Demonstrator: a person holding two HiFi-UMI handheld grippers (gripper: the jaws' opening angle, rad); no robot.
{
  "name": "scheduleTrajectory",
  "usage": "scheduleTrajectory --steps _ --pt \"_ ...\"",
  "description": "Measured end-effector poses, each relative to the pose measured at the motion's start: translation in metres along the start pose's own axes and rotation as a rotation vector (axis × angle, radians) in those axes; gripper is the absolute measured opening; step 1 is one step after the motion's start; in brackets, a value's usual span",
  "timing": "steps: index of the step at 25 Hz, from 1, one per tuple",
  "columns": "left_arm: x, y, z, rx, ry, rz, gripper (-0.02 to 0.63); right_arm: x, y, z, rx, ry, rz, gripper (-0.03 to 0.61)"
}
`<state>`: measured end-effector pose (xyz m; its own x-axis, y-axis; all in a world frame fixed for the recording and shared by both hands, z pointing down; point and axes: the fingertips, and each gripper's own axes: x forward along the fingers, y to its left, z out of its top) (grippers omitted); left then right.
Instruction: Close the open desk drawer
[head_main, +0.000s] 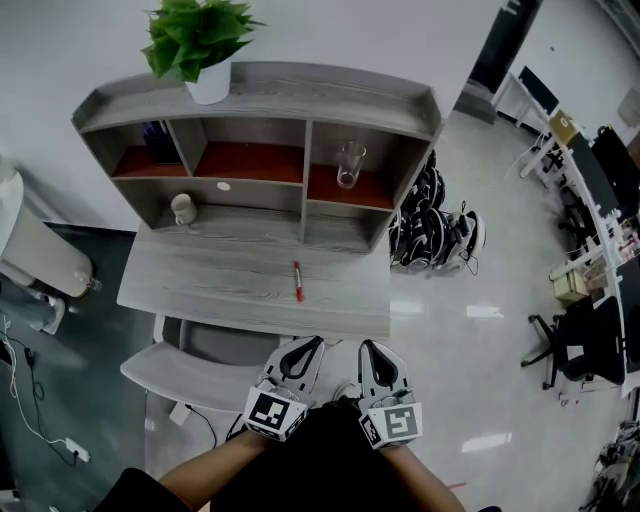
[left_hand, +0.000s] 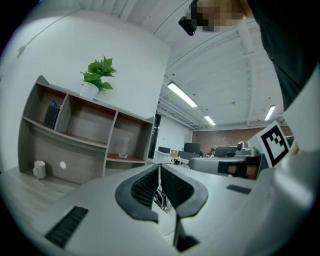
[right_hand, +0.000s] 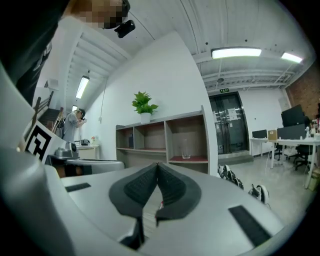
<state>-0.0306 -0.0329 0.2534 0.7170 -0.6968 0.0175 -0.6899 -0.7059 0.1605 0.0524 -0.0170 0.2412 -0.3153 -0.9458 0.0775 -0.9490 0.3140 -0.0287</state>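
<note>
The grey desk (head_main: 230, 285) has a drawer (head_main: 150, 368) pulled out under its front left edge, its inside facing up. My left gripper (head_main: 312, 345) hovers just right of the drawer, at the desk's front edge, and is shut with nothing between its jaws. Beside it, my right gripper (head_main: 368, 348) is also shut and empty. Both point level toward the hutch. The left gripper view shows my left gripper (left_hand: 159, 166) with its pads meeting. My right gripper (right_hand: 158, 165) shows the same in the right gripper view. The drawer appears in neither gripper view.
A red pen (head_main: 297, 281) lies on the desk top. The hutch holds a glass (head_main: 349, 164), a white mug (head_main: 182, 208) and a potted plant (head_main: 200, 45) on top. Shoes (head_main: 440, 235) lie on the floor to the right, and office chairs (head_main: 585, 345) stand further right.
</note>
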Motion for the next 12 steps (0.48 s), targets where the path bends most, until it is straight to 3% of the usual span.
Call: scheduleTrajectory --steps 4,12 --pt "0.002 -0.002 -0.001 0.01 0.004 -0.002 0.023 -0.003 0.003 0.003 -0.049 -0.004 -0.018 0.017" --pt "-0.001 -0.01 -0.008 0.028 0.028 -0.008 0.023 -0.017 -0.007 -0.001 -0.039 0.016 -0.09 0.017"
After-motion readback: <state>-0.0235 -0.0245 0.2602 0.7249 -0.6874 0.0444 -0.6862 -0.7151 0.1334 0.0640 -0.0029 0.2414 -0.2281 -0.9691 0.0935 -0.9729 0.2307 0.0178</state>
